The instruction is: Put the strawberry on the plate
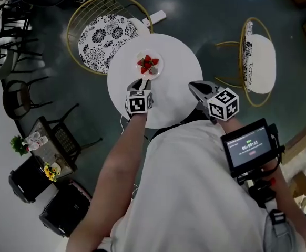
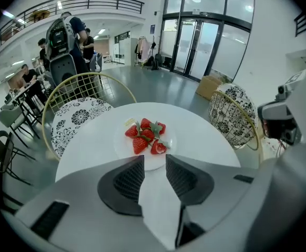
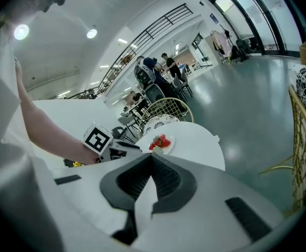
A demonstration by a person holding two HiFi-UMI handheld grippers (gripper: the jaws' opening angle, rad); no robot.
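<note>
**Strawberries on the plate, both grippers empty**

The left gripper (image 2: 154, 159) has its fingers (image 2: 129, 178) spread, with a clear gap between them and nothing in it. Just beyond its fingertips sits the plate (image 2: 122, 148), whose near rim falls in line with the gap. The strawberries (image 2: 145, 137) lie heaped in the middle of the plate, a little past the tips and apart from them. There seem to be five, though leaves overlap the fruit and the count is unsure. None lies on the table (image 2: 205, 135) outside the plate.

From the head view the left gripper (image 1: 142, 83) points at the plate (image 1: 158, 56) from the near side, its tips at or just short of the rim, and the strawberries (image 1: 148, 63) are ahead of them.

The right gripper (image 3: 151, 157) has its fingers (image 3: 169, 180) pressed together at the tips, and they hold nothing. The plate (image 3: 166, 148) and strawberries (image 3: 162, 142) are well ahead of these tips. In the head view the right gripper (image 1: 193, 86) sits over the table's (image 1: 174, 88) near right edge, well apart from the plate and to the right of the left gripper's fingers.

Beyond the plate, past both sets of fingertips, stands a chair (image 1: 103, 33) with a patterned cushion.
</note>
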